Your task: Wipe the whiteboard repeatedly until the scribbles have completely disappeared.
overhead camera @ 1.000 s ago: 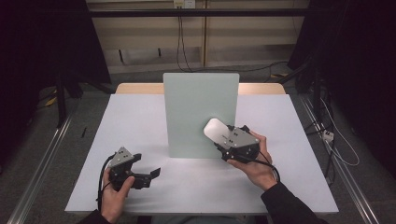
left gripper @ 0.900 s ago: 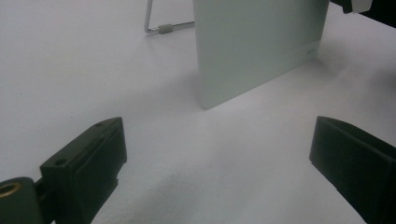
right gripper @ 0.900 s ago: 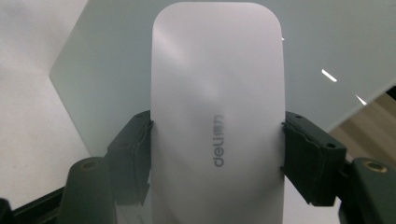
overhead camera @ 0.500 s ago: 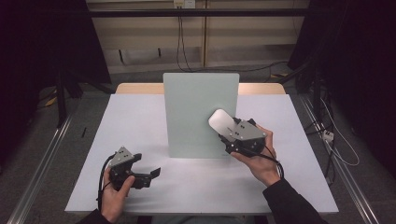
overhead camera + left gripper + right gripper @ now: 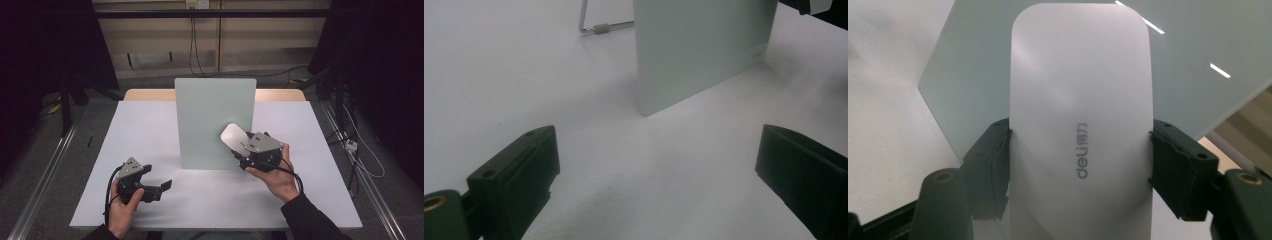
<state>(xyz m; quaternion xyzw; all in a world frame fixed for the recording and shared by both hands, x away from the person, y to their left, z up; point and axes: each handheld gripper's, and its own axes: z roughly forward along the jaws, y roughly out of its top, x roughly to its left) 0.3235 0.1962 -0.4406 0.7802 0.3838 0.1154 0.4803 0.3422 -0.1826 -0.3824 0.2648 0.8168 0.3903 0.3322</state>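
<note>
A flat white rounded-rectangle plastic eraser (image 5: 1080,130) is clamped at its long edges by the right gripper (image 5: 245,150), held off the table against the front of the upright pale-green board (image 5: 215,122). Being gripped only low on smooth sides, it could be levered out if pressed hard. Its long axis is pointed up and away from the gripper. The left gripper (image 5: 162,187) is held apart, empty, above the white table (image 5: 150,130).
</note>
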